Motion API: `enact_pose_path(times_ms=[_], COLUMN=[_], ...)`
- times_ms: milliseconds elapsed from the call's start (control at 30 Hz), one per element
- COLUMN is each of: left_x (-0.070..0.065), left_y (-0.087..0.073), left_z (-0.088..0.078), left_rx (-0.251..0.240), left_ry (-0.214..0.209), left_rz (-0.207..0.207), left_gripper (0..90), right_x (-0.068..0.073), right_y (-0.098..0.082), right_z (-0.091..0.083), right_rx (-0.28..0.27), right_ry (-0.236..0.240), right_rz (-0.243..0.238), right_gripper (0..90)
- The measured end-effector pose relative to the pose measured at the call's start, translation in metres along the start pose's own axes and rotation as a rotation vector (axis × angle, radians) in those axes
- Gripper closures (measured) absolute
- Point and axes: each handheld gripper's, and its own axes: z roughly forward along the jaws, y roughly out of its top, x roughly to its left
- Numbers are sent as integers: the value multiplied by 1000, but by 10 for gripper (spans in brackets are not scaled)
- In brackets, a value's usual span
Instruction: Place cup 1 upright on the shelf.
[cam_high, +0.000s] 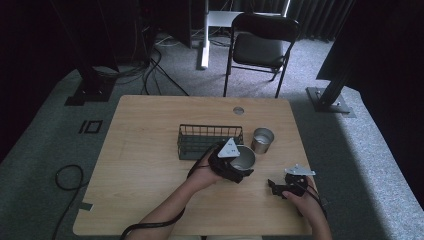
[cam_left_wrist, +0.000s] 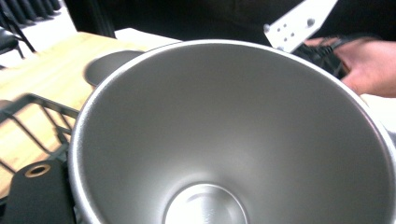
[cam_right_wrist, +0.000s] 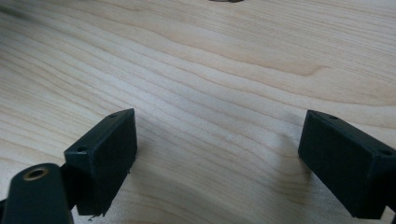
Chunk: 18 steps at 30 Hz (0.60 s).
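Desk: pale wooden rectangular desk (cam_high: 150, 150), light tan with wavy brown grain lines.
Basket: dark green-grey wire basket (cam_high: 200, 140), open grid pattern.
Cups: silver brushed-metal cup (cam_left_wrist: 233, 140), plain matt grey inside; second silver metal cup (cam_high: 262, 140), the same shine.
Tools: black left tool (cam_high: 243, 170) with pale grey three-cornered plate; black right tool (cam_right_wrist: 219, 163).
Floor: grey speckled carpet (cam_high: 360, 160).
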Motion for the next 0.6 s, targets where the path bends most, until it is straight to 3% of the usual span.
enact_pose_path(times_ms=[600], left_x=[6], left_y=[31], left_z=[-31], left_rx=[-39], left_ry=[52], left_rz=[4], left_gripper=[144], right_x=[0], right_y=[0], right_z=[0], right_rx=[-1], right_ry=[0], right_rz=[0], right_gripper=[113])
